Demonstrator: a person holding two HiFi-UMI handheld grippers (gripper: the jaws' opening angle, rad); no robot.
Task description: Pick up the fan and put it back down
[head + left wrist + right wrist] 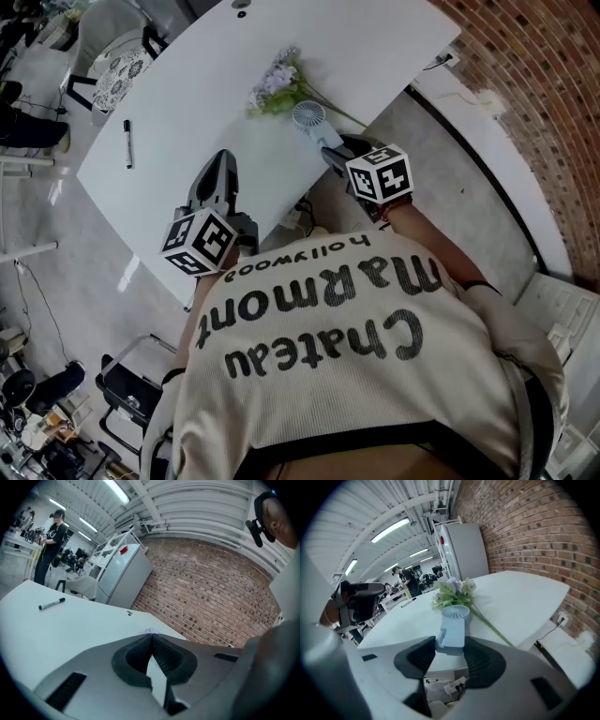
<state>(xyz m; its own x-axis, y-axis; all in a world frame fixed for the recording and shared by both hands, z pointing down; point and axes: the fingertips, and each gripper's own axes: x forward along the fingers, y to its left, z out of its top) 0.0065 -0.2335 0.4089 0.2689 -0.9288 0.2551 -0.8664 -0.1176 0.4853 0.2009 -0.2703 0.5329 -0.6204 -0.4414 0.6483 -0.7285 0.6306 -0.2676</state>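
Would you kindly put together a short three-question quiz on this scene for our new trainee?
1. True or false: the jaws of the left gripper stand wide open.
2. Which lies on the table, well apart from the flowers: A marker, B cup, C book?
3. Fill in: the right gripper is closed on the ____.
Key: 1 false, they are together with nothing between; 2 A; 3 fan.

Your shirt (pixel 375 394) carries the only print you can read: "Chateau Marmont" in large dark letters across the back, with "hollywood" in smaller letters just beside it, all appearing upside down in the head view.
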